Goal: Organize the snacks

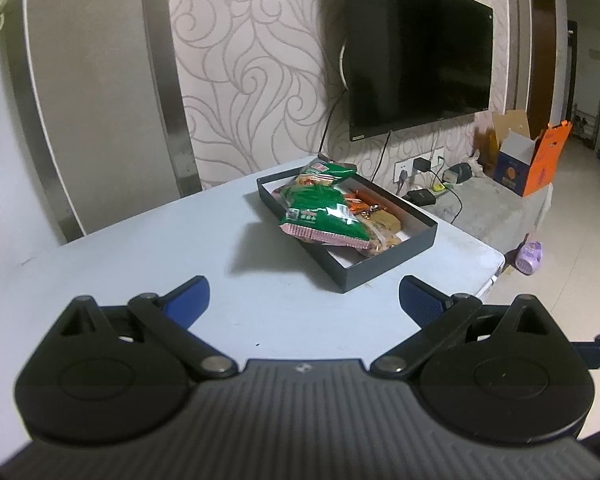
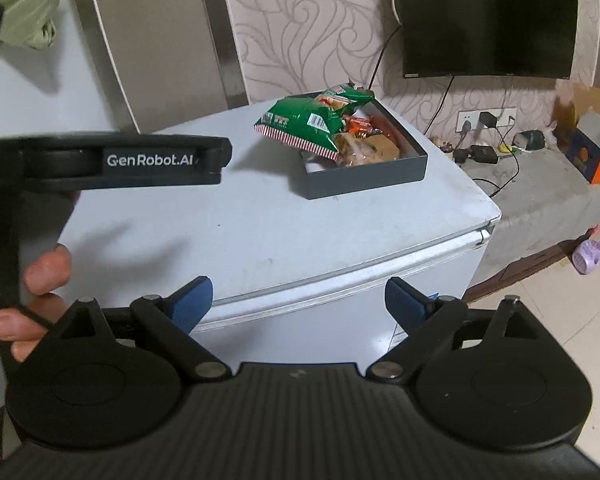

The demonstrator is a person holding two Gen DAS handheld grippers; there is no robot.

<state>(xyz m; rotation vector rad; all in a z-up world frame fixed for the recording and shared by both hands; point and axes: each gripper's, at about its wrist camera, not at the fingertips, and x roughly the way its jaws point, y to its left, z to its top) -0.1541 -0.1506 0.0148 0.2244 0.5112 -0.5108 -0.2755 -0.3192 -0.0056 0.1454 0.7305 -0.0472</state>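
Dark shallow rectangular box [image 1: 384,268] sits on the pale bench [image 1: 140,264], stuffed with crinkly snack packets; a glossy green bag [image 1: 324,216] flops over its rim. Left gripper [image 1: 304,300] and right gripper [image 2: 299,300] both have jaws spread wide, nothing between them.

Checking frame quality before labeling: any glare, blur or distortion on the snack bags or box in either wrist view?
Left wrist: glare streaks on the green snack bag, box sharp, its shadow falling left across the table; strong fisheye bending at the TV. Right wrist: bag readable, little glare; the near left gripper is sharp, not blurred.
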